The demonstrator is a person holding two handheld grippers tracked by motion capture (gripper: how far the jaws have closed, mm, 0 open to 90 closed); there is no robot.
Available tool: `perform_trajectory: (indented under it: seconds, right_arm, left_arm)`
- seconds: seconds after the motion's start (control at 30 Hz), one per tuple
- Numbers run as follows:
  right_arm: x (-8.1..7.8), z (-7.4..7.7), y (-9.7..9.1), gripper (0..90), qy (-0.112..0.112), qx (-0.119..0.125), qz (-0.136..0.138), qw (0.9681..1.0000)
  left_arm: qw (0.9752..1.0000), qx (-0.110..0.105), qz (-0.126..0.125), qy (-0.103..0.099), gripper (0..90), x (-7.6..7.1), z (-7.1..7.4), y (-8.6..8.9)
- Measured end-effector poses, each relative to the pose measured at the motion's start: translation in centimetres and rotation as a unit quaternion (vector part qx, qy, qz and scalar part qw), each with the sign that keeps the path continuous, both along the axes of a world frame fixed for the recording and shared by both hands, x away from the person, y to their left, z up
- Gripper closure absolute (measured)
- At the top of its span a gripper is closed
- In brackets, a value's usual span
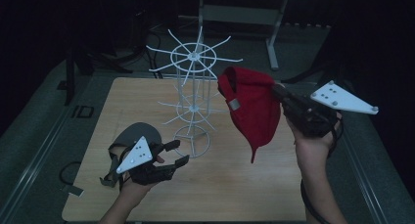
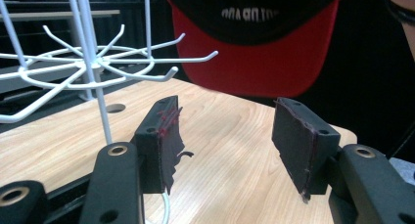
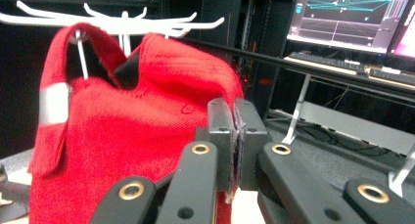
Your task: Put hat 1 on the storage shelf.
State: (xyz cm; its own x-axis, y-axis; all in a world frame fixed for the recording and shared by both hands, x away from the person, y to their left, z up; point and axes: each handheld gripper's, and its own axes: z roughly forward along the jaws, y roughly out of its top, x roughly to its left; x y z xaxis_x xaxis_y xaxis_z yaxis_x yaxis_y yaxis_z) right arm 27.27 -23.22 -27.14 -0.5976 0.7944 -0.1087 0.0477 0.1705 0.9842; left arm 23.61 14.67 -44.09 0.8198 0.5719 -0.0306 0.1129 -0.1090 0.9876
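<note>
A white wire hook rack [image 1: 195,87] stands mid-table. My right gripper [image 1: 277,90] is shut on the edge of a red cap [image 1: 252,106], holding it up beside the rack's upper ring with the brim hanging down. In the right gripper view the pads [image 3: 222,136] pinch the red cap [image 3: 132,136], and a white prong [image 3: 80,53] shows in its back opening under the strap. My left gripper [image 1: 177,152] hovers low by the rack's base, open with nothing between its fingers [image 2: 166,136]. A grey cap [image 1: 138,132] lies under the left hand.
The wooden table [image 1: 235,185] is ringed by a grey surround, with a round hole [image 2: 115,108] near the rack's pole. Lit monitors [image 3: 352,13] and a metal frame stand beyond the far edge. A black cable [image 1: 68,172] lies left of the table.
</note>
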Motion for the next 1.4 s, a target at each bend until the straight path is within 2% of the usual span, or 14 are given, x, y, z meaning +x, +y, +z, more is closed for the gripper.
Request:
perform_trajectory:
  seconds: [0.23,0.5,0.77,0.93,1.13,1.23,1.3,1.4]
  right_arm:
    - [-0.4,-1.8,-0.4,87.1,0.021,0.008,0.025,0.9994]
    - [-1.4,-3.2,-1.0,83.7,0.032,0.023,0.052,0.9979]
    - [-1.8,-4.6,-1.8,75.2,0.05,0.034,0.071,0.9956]
    - [-2.1,-5.1,-2.4,65.6,0.059,0.039,0.079,0.9944]
    - [-3.2,-5.7,-3.5,57.9,0.051,0.049,0.079,0.9944]
    - [-3.7,-6.2,-4.3,53.4,0.046,0.043,0.066,0.9958]
    - [-3.7,-6.8,-4.9,51.2,0.051,0.037,0.061,0.9962]
    - [-3.4,-8.3,-5.6,48.0,0.071,0.021,0.047,0.9962]
  left_arm:
    - [0.9999,-0.003,0.012,0.001,44.3,0.0,-0.2,0.5]
    - [0.9997,-0.001,0.022,0.005,44.4,-0.1,-0.6,1.0]
    - [0.9994,0.007,0.03,0.014,44.4,-0.3,-1.3,1.8]
    - [0.9991,0.006,0.038,0.02,44.4,-0.4,-1.7,2.4]
    - [0.9986,0.008,0.046,0.023,44.4,-0.5,-2.1,2.9]
    - [0.9983,0.008,0.052,0.025,44.4,-0.5,-2.3,3.3]
    - [0.998,0.007,0.057,0.027,44.4,-0.6,-2.5,3.7]
    - [0.9976,0.007,0.063,0.03,44.4,-0.6,-2.8,4.1]
